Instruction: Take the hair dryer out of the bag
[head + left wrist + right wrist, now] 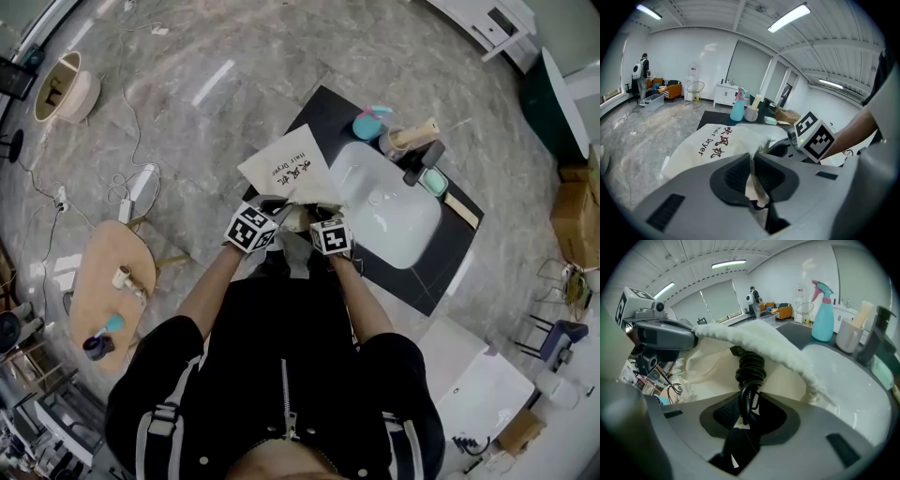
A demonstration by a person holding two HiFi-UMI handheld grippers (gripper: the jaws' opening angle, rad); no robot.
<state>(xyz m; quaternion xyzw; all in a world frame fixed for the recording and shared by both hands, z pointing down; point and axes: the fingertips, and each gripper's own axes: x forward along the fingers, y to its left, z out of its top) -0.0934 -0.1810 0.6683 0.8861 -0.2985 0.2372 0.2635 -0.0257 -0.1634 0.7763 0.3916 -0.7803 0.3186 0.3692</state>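
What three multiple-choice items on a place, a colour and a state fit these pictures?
1. Where is the spray bottle? A floor; B counter beside the sink; C shelf.
2. What colour is the cord between the jaws of the right gripper? A black; B red; C white.
3. How are the jaws of the left gripper? A wide apart; B closed on the spray bottle; C closed on the edge of the bag.
Answers: 1 B, it stands by the sink; 2 A, the coil is black; 3 C, cloth is pinched between them.
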